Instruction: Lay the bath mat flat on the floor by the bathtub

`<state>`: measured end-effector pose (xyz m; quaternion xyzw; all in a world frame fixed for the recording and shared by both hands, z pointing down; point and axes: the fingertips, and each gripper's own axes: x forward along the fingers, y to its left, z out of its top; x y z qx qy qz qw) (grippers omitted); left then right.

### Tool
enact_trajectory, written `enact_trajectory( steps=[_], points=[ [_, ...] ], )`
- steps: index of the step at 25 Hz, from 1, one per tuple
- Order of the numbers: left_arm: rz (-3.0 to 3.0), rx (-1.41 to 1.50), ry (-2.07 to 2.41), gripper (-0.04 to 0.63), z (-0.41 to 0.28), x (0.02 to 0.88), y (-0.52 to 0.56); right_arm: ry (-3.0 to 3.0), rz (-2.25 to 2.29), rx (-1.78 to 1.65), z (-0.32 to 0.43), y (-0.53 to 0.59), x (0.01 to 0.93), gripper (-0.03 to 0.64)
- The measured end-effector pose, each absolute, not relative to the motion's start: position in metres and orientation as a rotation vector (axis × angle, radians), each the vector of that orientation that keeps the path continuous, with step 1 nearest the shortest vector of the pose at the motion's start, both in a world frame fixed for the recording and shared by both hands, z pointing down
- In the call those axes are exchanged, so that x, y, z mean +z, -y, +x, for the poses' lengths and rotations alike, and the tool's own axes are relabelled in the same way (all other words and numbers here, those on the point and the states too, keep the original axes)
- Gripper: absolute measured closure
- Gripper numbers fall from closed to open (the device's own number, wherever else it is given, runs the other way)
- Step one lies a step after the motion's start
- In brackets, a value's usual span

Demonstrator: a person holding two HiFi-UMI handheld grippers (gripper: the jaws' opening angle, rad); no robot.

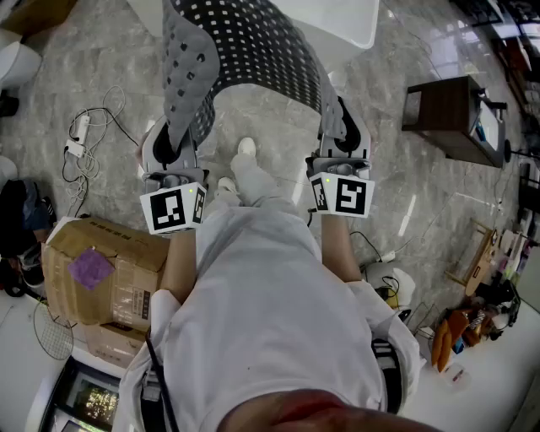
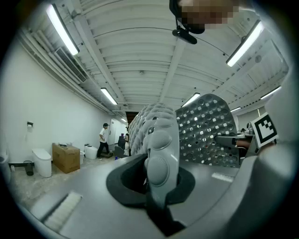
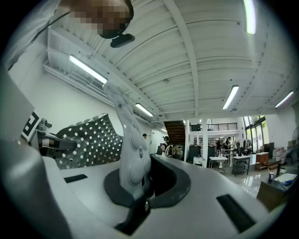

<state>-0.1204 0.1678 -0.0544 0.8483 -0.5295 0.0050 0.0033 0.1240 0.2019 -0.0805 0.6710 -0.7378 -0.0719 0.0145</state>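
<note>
1. Both tools are clenched on the bath mat [image 1: 245, 42]. The left gripper [image 1: 169, 150] pinches one edge and the right gripper [image 1: 342, 135] pinches the opposite edge. The mat rises in an arch ahead of both jaws, in the air and not on the floor [image 1: 253, 105].
2. Each gripper bites only a narrow strip at the border of the mat. If I swing down too fast, I think the soft edge can slide out of one jaw. The mat would then hang from the other tool and fall twisted.
3. The mat is bent over between the two tools. If I lower it without first drawing the grippers apart, it will probably land with a fold, or doubled on itself.
4. The person's shoes [image 1: 245, 148] stand below and between the grippers. A mat put straight down here would cover them and could not lie flat.
5. The white shape [image 1: 346, 21] beyond the right gripper may be the bathtub, but I cannot tell. If I let go too near to me, the mat may end well apart from it.
6. Cables [image 1: 84, 139] lie on the floor at the outer side of the left gripper. A drift to that side could drop a corner onto them.
7. If one jaw opens before the other, one side drops first and drags the mat crooked.
</note>
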Motion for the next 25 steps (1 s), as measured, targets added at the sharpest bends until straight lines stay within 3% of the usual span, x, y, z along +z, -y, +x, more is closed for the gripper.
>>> enact_trajectory(
  steps=[14, 25],
  points=[
    [2.628, 0.158, 1.704, 0.578, -0.157, -0.044, -0.169, 2.339, 2.069, -0.037, 0.141, -0.202, -0.059, 0.604],
    [2.517, 0.425, 1.550, 0.578, -0.124, 0.083, -0.064, 2.171, 1.907, 0.270, 0.175, -0.097, 0.069, 0.603]
  ],
)
